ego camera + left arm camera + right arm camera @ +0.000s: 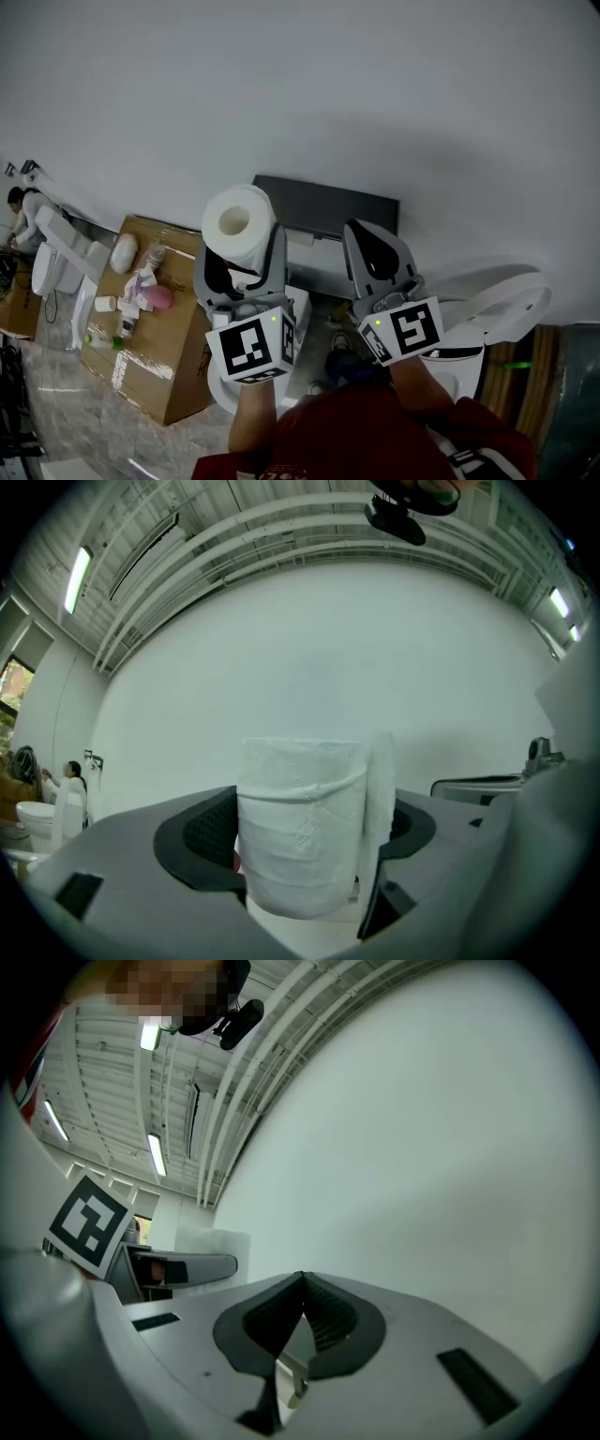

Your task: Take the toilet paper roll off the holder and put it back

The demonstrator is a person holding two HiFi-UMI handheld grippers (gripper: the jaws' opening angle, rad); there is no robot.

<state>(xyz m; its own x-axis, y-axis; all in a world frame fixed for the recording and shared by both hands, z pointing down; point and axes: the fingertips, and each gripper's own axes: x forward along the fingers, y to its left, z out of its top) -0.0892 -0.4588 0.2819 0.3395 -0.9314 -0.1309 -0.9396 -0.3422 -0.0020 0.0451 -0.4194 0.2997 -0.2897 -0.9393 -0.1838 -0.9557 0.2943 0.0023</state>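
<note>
The white toilet paper roll (238,223) is held upright between the jaws of my left gripper (242,248), its hollow core facing up. In the left gripper view the roll (300,827) fills the gap between the dark pads, with a loose sheet hanging at its right side. My right gripper (364,230) is just to the right, shut and empty; its pads meet at the tips (300,1283). A dark grey flat holder (328,206) is mounted on the white wall right behind both grippers, with no roll on it.
A white toilet (497,309) stands at the right below the grippers. A cardboard box (150,375) with several small items on top sits at the left. Farther left are another toilet (58,258) and a person (17,217). The white wall (375,94) fills the view ahead.
</note>
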